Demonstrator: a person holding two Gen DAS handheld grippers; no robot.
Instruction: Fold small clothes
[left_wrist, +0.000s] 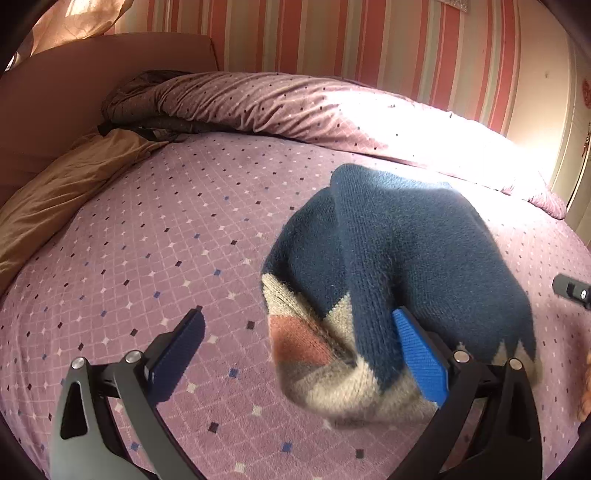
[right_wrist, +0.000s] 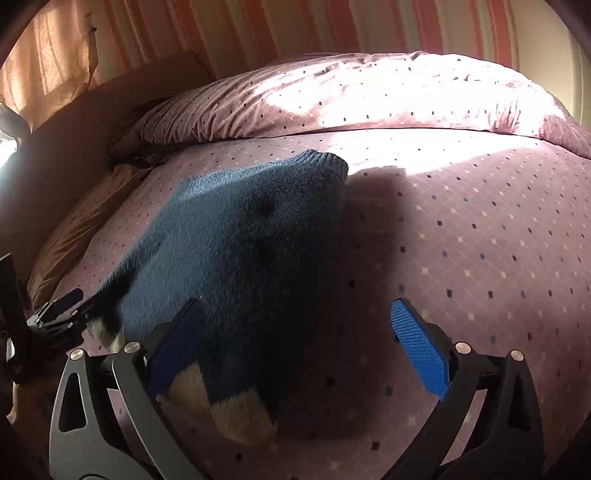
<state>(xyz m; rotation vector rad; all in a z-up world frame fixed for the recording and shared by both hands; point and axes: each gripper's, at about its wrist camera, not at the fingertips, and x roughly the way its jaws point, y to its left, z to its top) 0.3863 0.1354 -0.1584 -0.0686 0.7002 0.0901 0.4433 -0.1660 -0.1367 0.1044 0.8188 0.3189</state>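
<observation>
Your left gripper (left_wrist: 295, 350) and right gripper (right_wrist: 295, 347) both stand with jaws wide, gripping nothing. The sweater (left_wrist: 399, 266) lies bunched on the bed (left_wrist: 147, 240) between them. Its folds hide sleeves and collar; glare washes out the duvet (left_wrist: 295, 107).

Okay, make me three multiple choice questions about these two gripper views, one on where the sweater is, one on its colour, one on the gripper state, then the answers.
1. Where does the knit sweater lie?
A. on the bed cover
B. on a wooden floor
C. in a basket

2. What is its main colour?
A. red
B. dark blue
C. yellow

3. How do the left gripper and right gripper stand?
A. both shut
B. only the left open
C. both open

Answers: 1 A, purple dotted fabric shows all around it. 2 B, dark blue above a cream and pink band. 3 C, both pairs of fingers stand wide apart.
</observation>
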